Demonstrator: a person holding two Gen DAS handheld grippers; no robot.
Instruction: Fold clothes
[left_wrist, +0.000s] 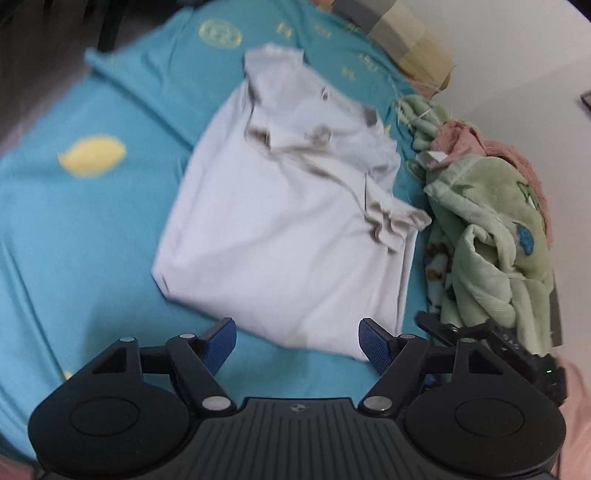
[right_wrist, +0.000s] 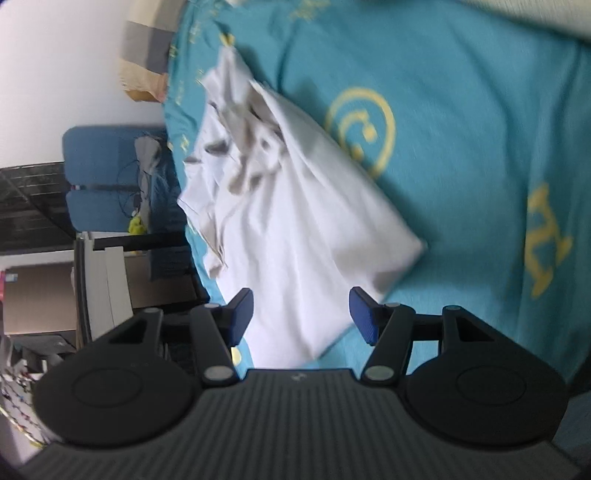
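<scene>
A white garment (left_wrist: 280, 221) lies partly folded on the teal bed sheet (left_wrist: 92, 229), its sleeves and collar bunched at the far end. My left gripper (left_wrist: 297, 345) hovers open just short of the garment's near hem, nothing between its blue pads. In the right wrist view the same white garment (right_wrist: 295, 229) stretches away from my right gripper (right_wrist: 301, 314), which is open above the garment's near edge with its blue pads apart and empty. Part of the other gripper (left_wrist: 517, 350) shows at the right of the left wrist view.
A heap of green and pink clothes (left_wrist: 491, 221) lies at the bed's right side by the wall. A checked pillow (left_wrist: 410, 40) sits at the bed's head. Beyond the bed edge stand a blue chair (right_wrist: 107, 181) and a dark desk (right_wrist: 33, 206). The sheet (right_wrist: 461, 147) has yellow prints.
</scene>
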